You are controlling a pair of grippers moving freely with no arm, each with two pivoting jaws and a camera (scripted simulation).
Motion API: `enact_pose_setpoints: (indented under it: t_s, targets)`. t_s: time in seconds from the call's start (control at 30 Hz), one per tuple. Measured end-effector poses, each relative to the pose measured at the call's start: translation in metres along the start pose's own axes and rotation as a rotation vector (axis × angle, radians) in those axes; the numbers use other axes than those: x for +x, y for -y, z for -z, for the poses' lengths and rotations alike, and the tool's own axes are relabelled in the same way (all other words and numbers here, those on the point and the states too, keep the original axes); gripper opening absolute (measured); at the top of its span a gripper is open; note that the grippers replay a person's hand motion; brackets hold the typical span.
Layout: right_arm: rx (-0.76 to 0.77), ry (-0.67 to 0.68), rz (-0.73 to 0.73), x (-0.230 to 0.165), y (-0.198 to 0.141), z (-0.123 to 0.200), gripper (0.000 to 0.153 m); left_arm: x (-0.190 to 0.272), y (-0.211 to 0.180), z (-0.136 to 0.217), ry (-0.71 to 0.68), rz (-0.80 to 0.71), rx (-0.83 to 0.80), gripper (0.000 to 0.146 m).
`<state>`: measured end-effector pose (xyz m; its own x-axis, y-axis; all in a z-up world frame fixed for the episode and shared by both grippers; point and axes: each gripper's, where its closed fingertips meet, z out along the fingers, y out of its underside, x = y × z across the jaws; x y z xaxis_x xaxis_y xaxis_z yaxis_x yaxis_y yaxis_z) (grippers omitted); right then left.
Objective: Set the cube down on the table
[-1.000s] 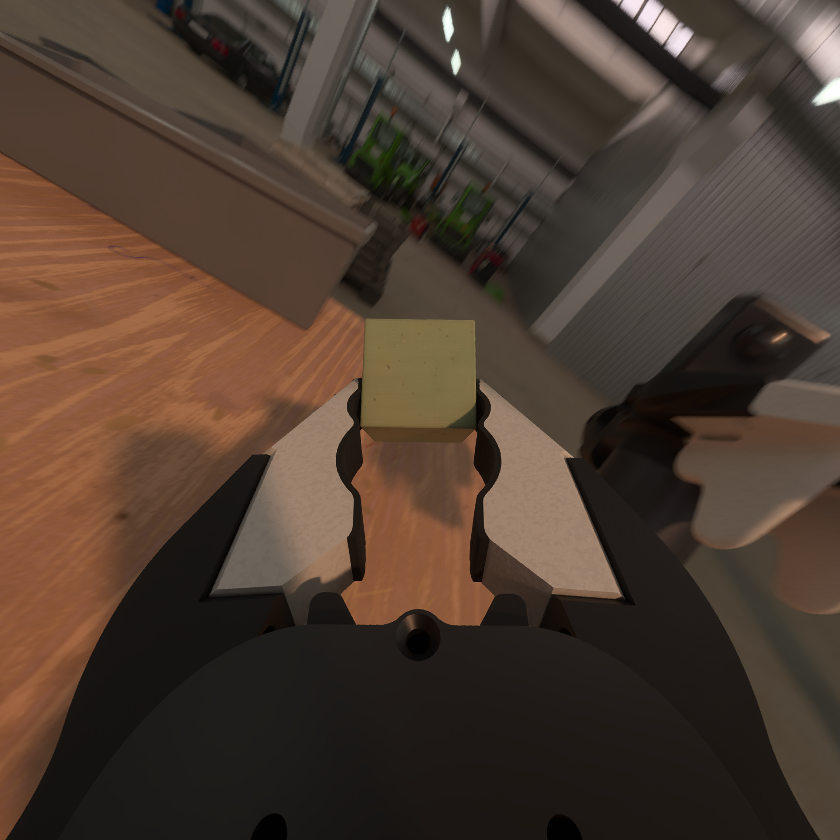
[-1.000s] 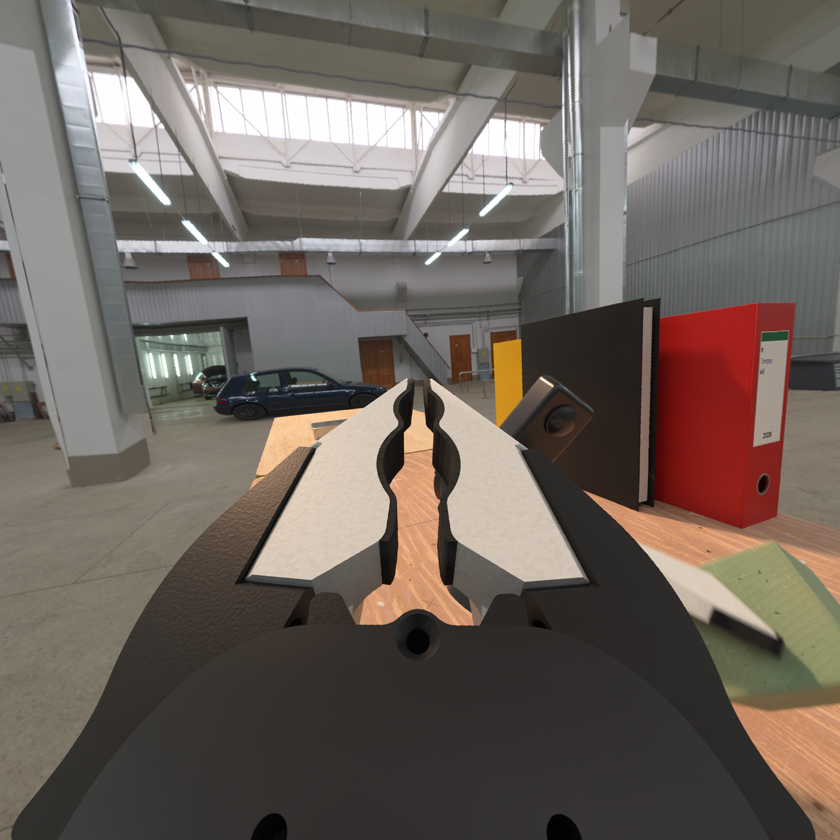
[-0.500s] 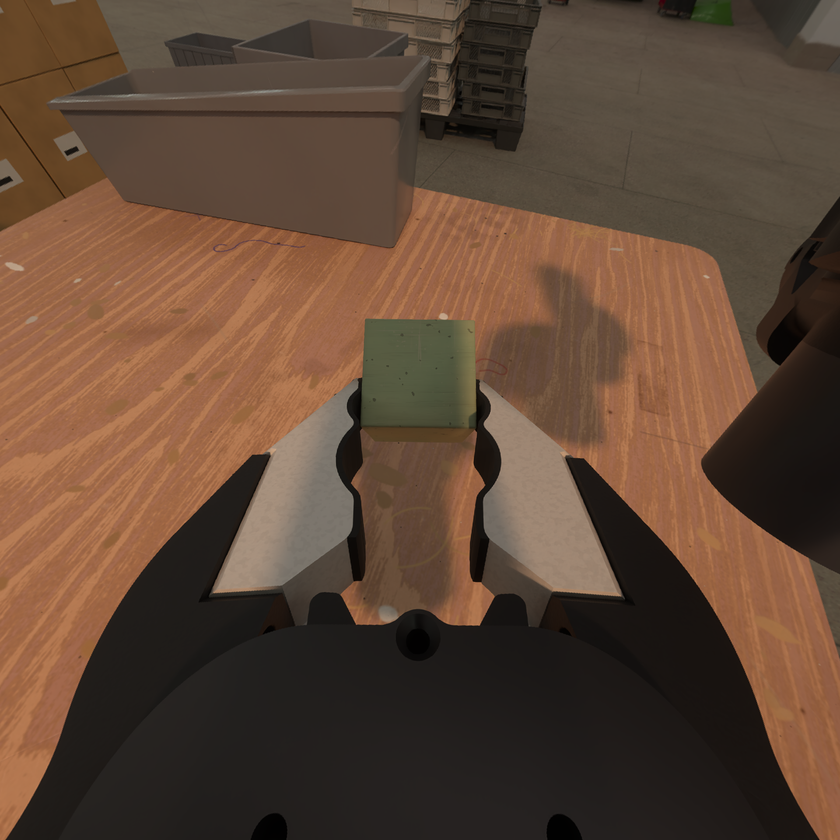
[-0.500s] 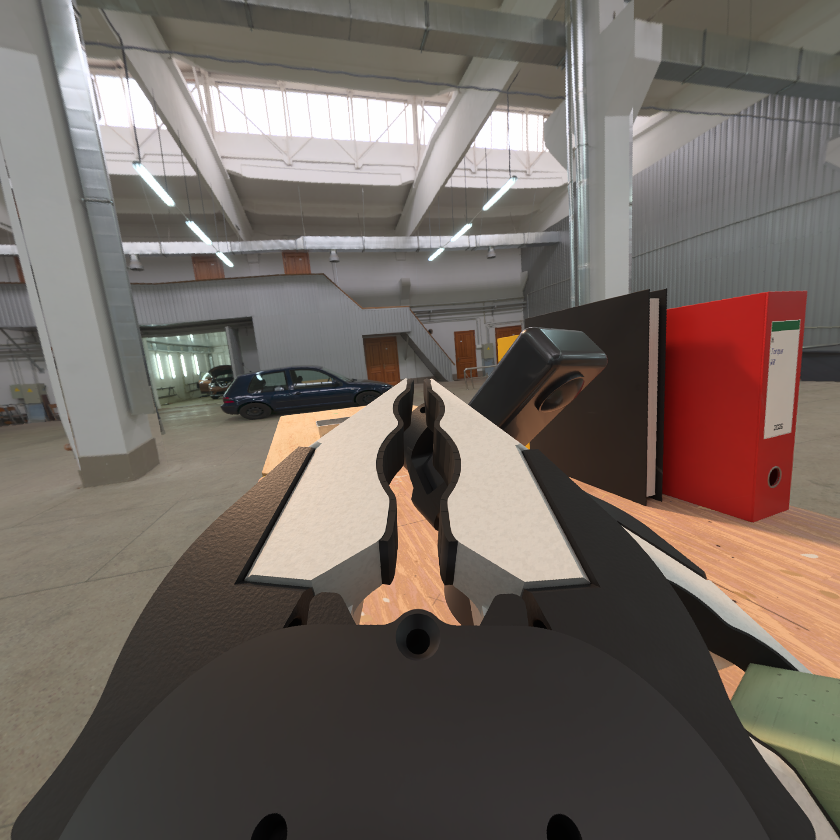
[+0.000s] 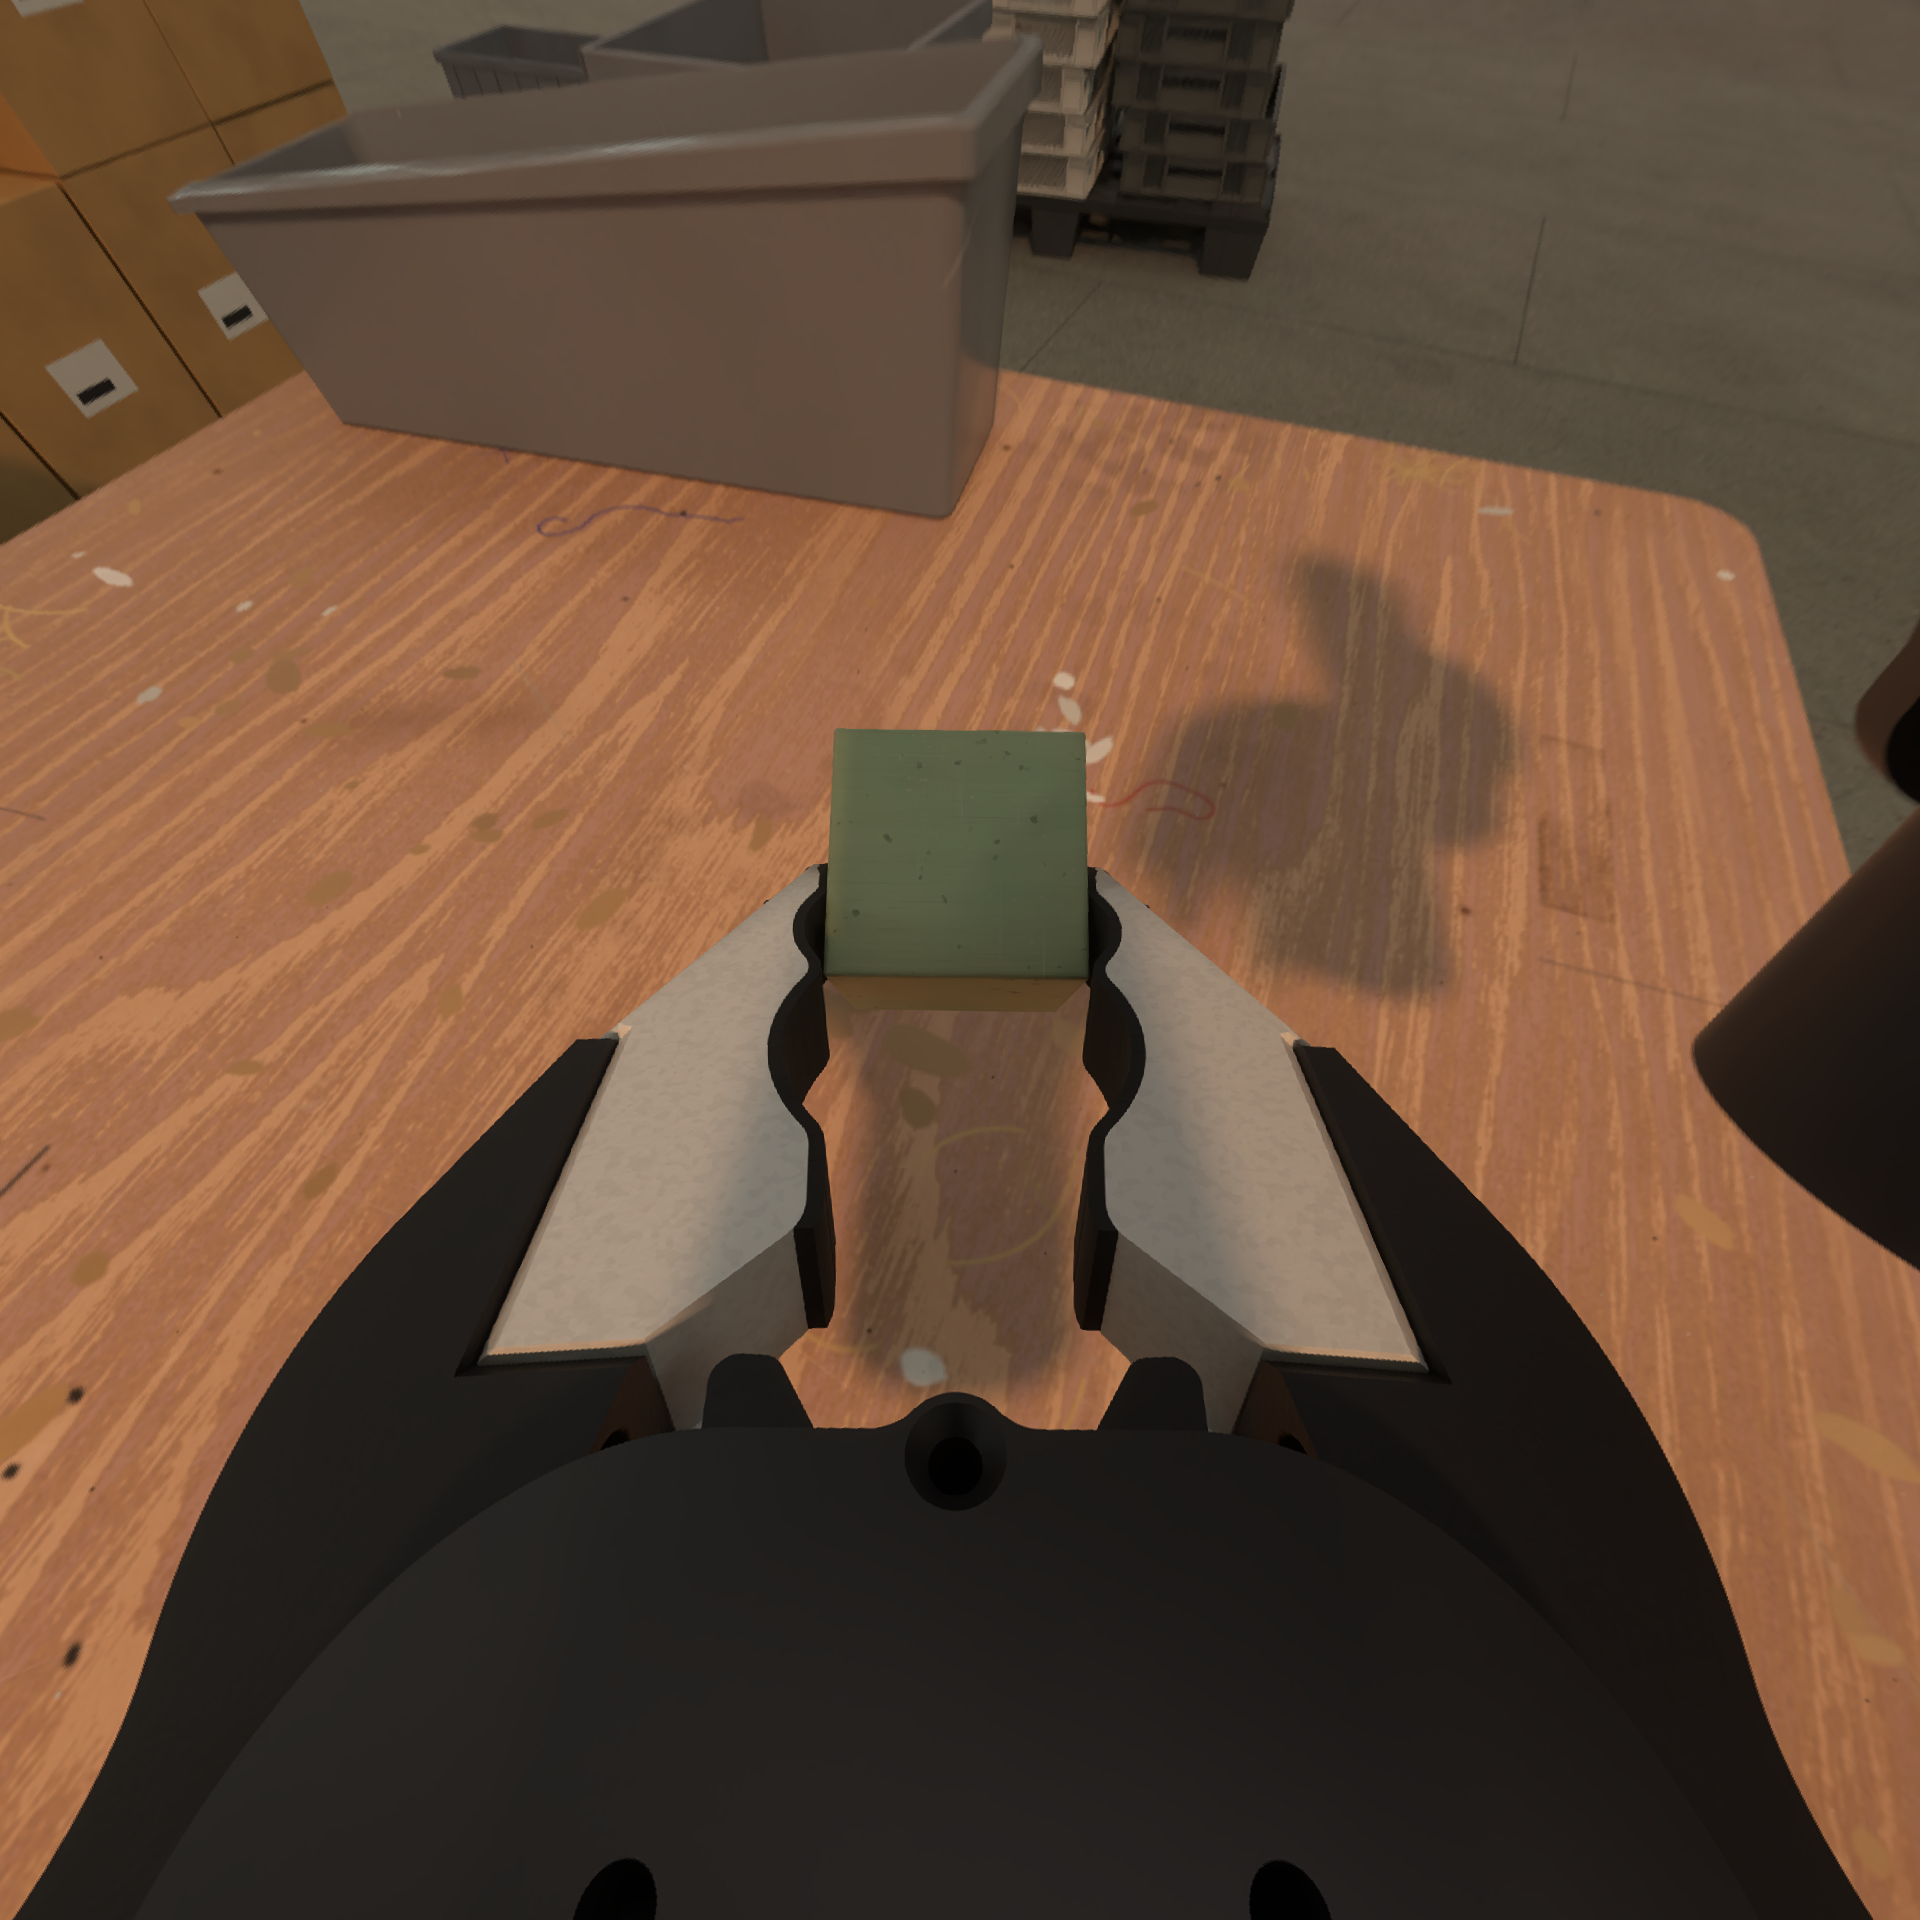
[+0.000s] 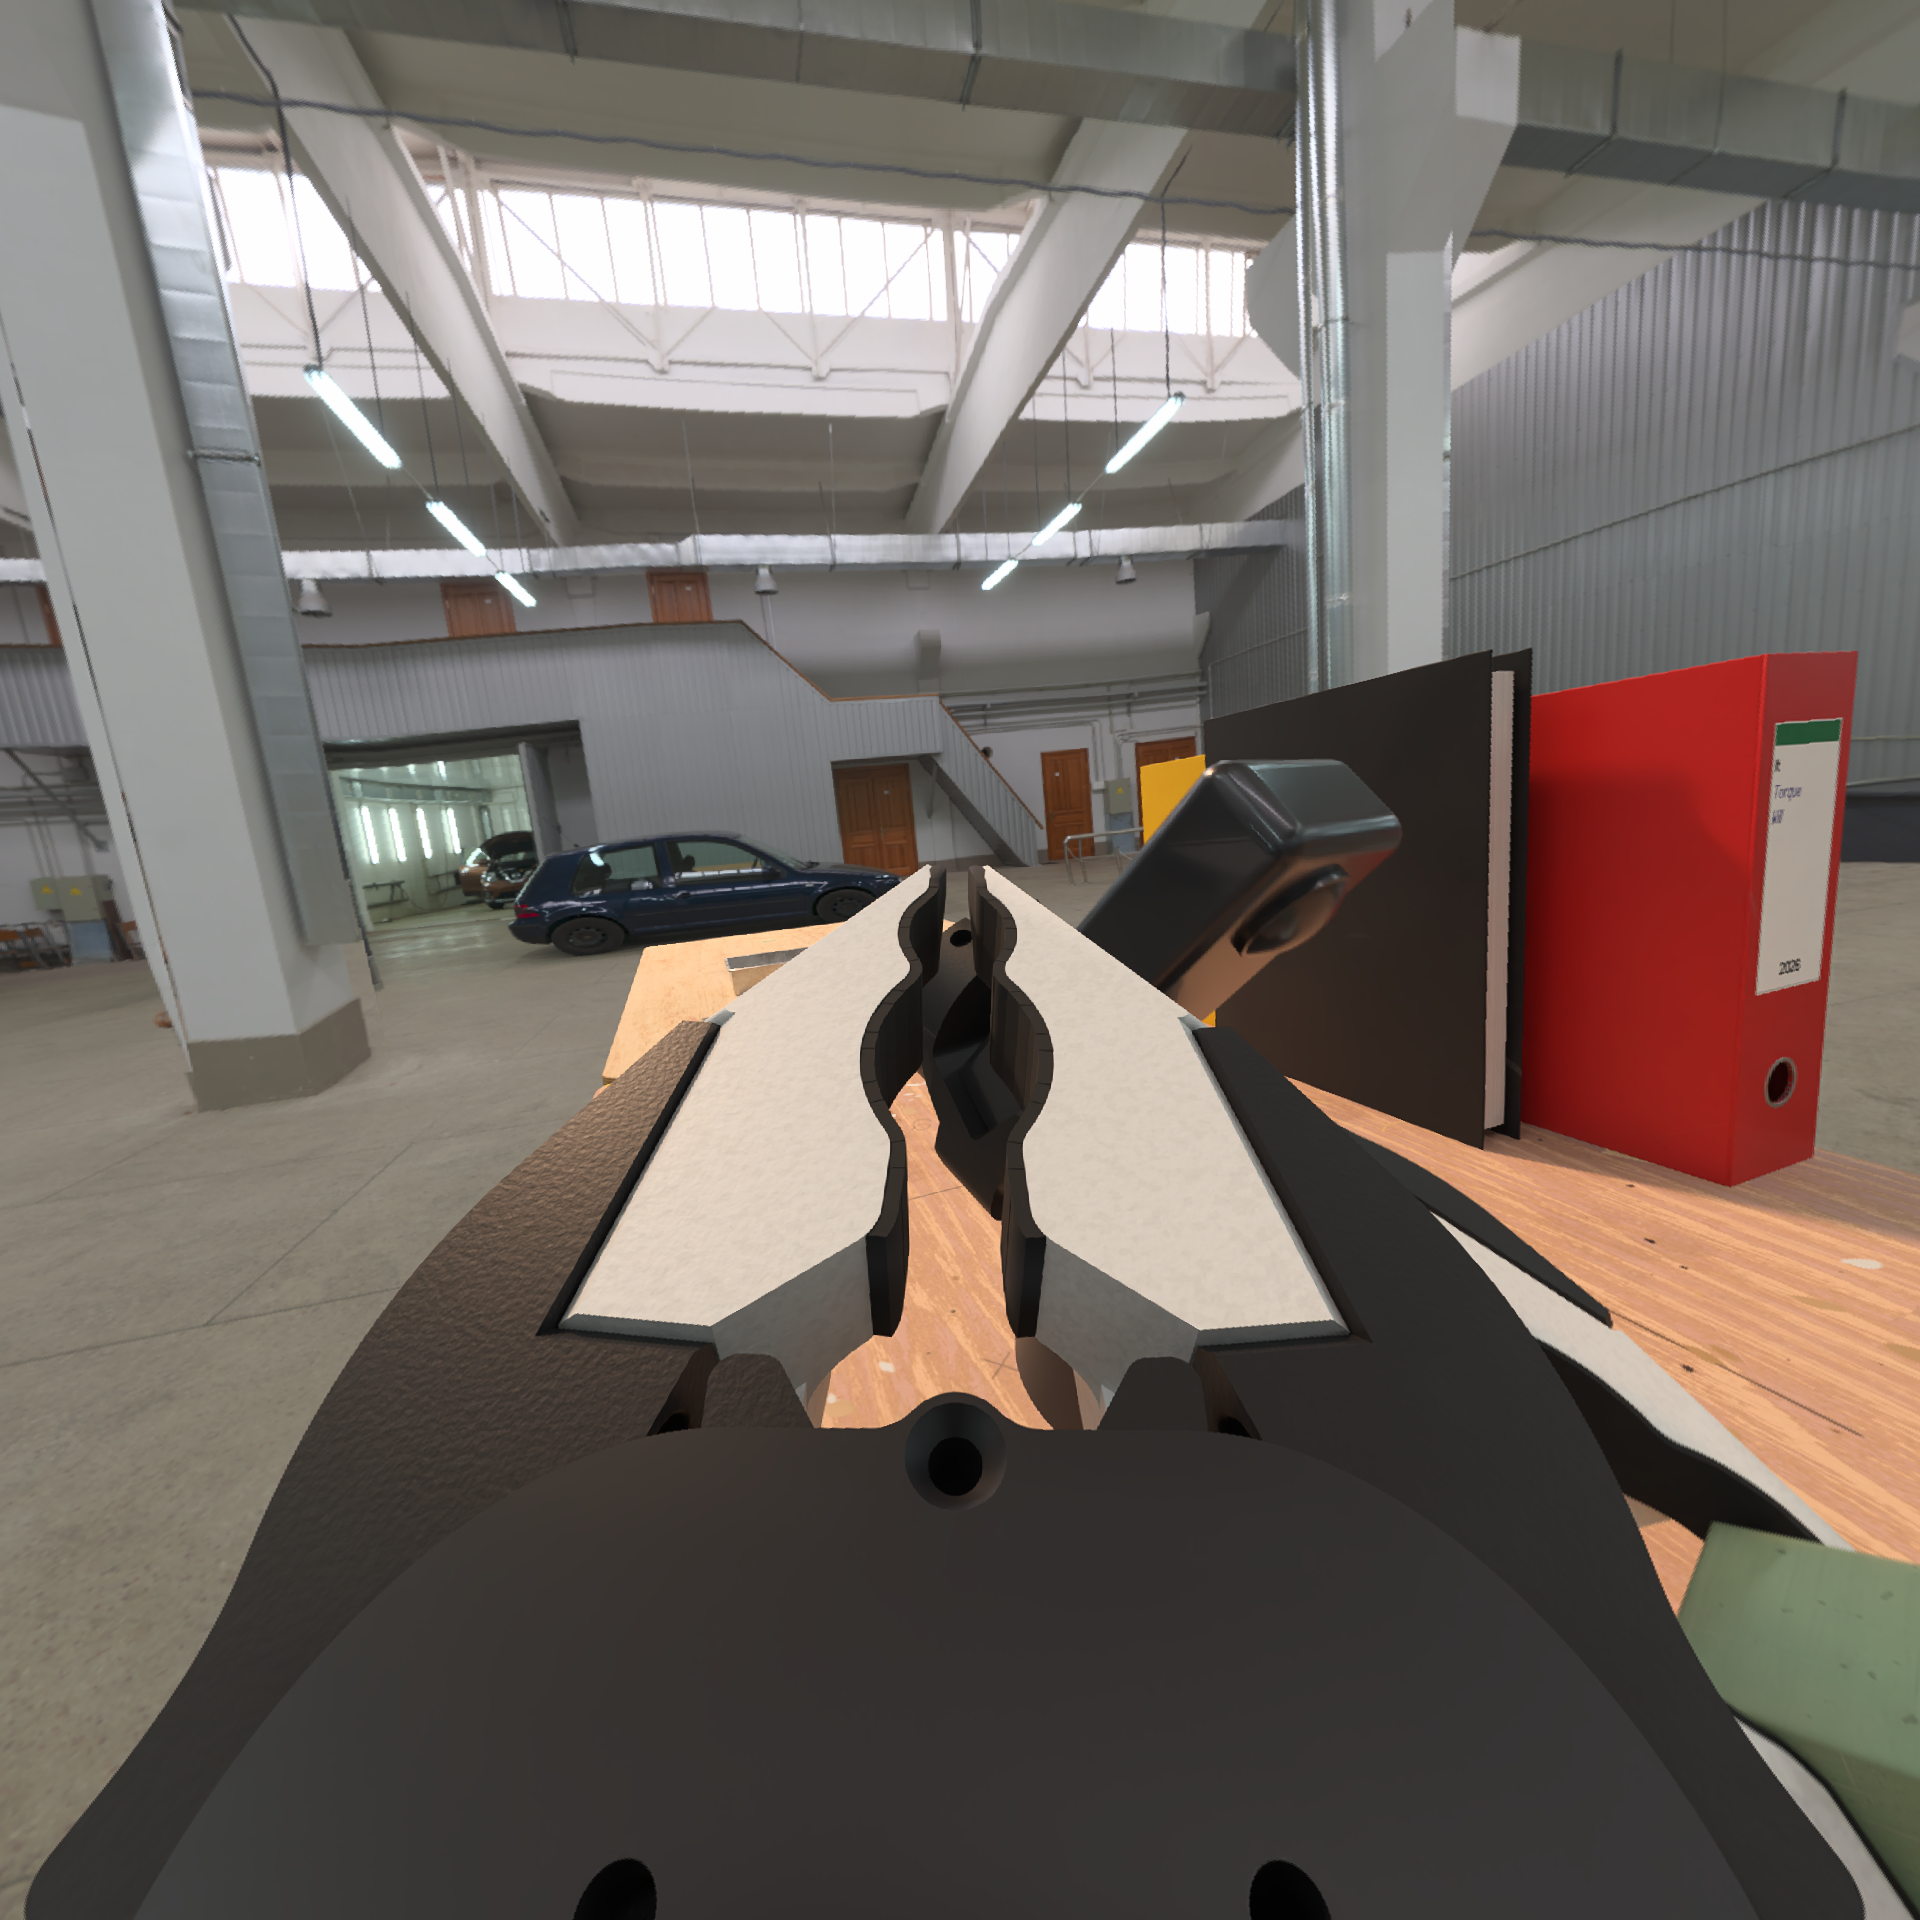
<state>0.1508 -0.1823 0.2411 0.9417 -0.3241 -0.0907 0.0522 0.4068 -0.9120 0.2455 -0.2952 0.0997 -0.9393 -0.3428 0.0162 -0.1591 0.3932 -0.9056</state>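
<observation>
**Green cube pinched above the counter**

Left gripper point(image 5: 956, 935): fingers spread to the cube's width, tips pinching a green cube point(image 5: 956, 857) by its two side faces. Cube held level, top face toward the camera, lower face lit tan; whether it touches the wooden counter point(image 5: 416, 831) cannot be told from this view. Shadow of gripper and cube falling on the wood straight beneath and behind the fingers.

Farther out in the left wrist view: a grey bin point(image 5: 665, 281) standing near the counter's far edge, well apart from the cube; cardboard boxes point(image 5: 104, 291) at far left; stacked crates point(image 5: 1143, 114) on the floor beyond; a second gripper-shaped shadow on the wood to the right of the cube; a dark brown body cutting in at the right edge. Nothing lying between cube and wood ahead.

Right gripper point(image 6: 957, 883): fingers pressed nearly together, a narrow slit between the tips, holding nothing. Close in front and to its right, the black body of the other gripper, tilted, partly seen through the slit.

Shown only in the right wrist view: a black book point(image 6: 1351, 894) and a red binder point(image 6: 1683, 914) standing upright side by side on the counter, a yellow panel point(image 6: 1169, 795) behind them, a dark blue car point(image 6: 707, 888) in the hall, and a corner of the cube at lower right point(image 6: 1808, 1683).
</observation>
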Motion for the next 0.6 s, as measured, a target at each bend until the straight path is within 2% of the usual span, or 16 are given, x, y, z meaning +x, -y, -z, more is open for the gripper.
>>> enact_pose_setpoints:
  t_s: [0.2, 0.33, 0.6]
  targets:
    - [-0.005, 0.000, -0.004, 0.000, -0.001, -0.001, 0.004, 0.000, -0.023, -0.011, -0.010, 0.022, -0.107, 0.047]
    - [-0.008, -0.002, -0.002, 0.001, -0.003, -0.001, 0.004, 0.002, -0.037, -0.018, 0.001, -0.014, -0.171, 0.047]
    - [-0.039, -0.007, 0.048, -0.004, -0.006, -0.004, 0.003, 0.016, -0.048, -0.040, -0.037, -0.044, -0.251, 0.047]
